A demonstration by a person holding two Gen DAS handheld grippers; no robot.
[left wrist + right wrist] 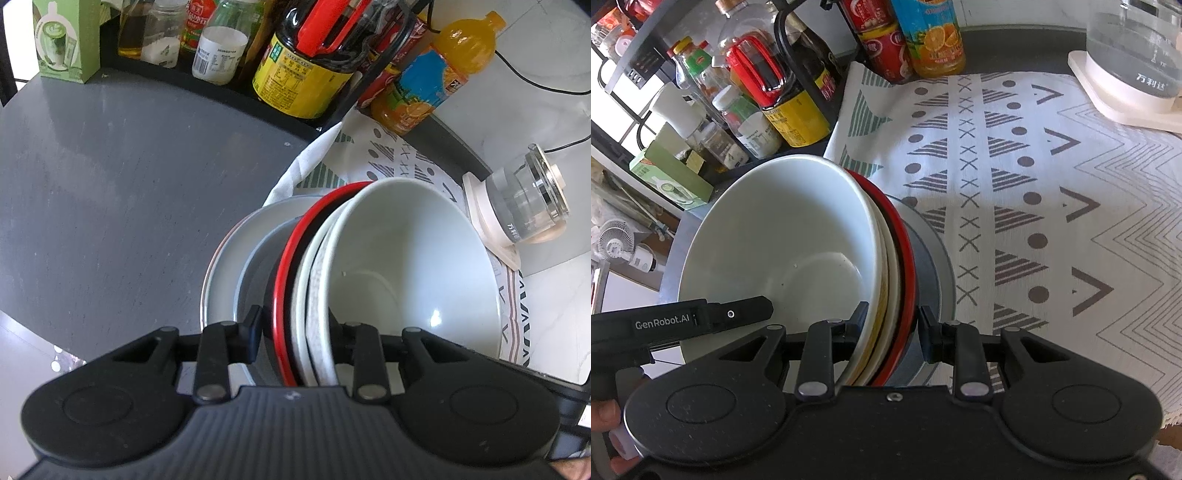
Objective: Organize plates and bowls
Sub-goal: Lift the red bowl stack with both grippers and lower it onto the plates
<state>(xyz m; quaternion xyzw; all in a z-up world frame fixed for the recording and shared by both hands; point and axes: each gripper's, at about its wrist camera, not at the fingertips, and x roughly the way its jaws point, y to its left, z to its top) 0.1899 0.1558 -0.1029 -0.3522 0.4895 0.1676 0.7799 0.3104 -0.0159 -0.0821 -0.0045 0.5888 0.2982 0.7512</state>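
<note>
Both tongs clamp the same nested stack of dishes by opposite sides of its rims. Left tongs (293,334): jaws narrowly parted, pads pressed across the bunched rims. Right tongs (892,326): same narrow grip, one finger inside the white bowl (775,236), the other outside the grey plate (932,266). Stack order, top down: white bowl, a cream dish (308,280), red-rimmed black bowl (286,258), grey plate at the bottom. Whether the stack touches the surface cannot be told. It sits over the edge of a patterned cloth (1052,184) on the dark grey bench (129,184). Behind: rack of bottles with a soy sauce bottle (295,74), an orange juice bottle (436,77). Glass kettle (524,199) stands at the cloth's far side.
</note>
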